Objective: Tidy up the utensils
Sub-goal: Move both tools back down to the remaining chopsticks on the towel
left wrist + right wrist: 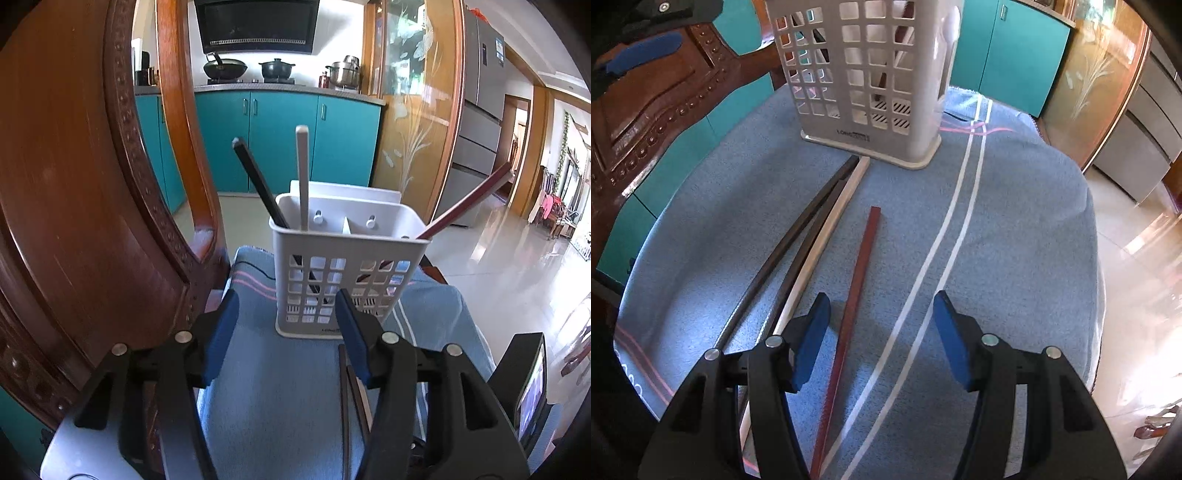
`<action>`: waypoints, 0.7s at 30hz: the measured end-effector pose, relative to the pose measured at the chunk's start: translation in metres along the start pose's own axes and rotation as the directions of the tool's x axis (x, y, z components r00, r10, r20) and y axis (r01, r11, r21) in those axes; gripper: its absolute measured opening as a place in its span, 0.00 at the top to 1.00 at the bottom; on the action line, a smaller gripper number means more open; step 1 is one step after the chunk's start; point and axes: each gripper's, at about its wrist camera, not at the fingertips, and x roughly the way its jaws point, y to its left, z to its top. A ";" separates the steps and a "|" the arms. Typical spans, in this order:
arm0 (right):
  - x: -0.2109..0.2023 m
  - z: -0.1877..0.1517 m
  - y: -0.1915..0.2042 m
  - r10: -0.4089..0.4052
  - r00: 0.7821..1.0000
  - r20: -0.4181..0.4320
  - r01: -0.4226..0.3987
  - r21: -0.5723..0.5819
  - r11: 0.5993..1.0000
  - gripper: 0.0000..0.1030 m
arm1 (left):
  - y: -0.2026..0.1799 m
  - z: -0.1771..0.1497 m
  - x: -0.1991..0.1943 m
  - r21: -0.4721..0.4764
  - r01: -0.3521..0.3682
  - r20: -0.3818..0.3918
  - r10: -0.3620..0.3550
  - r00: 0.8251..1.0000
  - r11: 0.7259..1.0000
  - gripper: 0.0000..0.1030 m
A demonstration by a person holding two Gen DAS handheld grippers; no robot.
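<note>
Chopsticks still lay loose on the blue towel (1015,229), so I hung my right gripper (881,314) released astride the red chopstick (862,266); my left gripper (286,314), also released and empty, faced the white holder (347,269) where three already stood.

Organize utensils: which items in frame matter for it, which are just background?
Job items:
- white holder, already holding a black chopstick, a white one and a red one
- loose on the blue towel: red chopstick, white chopstick, dark chopsticks

Background:
- wooden chair
- wok, pots
- fridge
</note>
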 end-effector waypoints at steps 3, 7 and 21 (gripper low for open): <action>-0.003 0.000 -0.005 -0.008 1.000 0.002 0.008 0.023 1.000 0.70 | -0.003 -0.003 0.002 0.010 -0.006 -0.014 0.006 1.000 1.000 0.46; -0.005 0.001 -0.015 -0.021 1.000 -0.011 0.022 0.067 0.998 0.88 | -0.004 -0.007 0.005 0.020 -0.012 -0.033 0.013 0.999 1.000 0.46; -0.018 0.005 -0.053 -0.016 0.999 0.038 0.007 0.232 0.973 0.89 | -0.007 -0.025 0.025 0.037 0.001 -0.147 0.005 0.989 0.999 0.45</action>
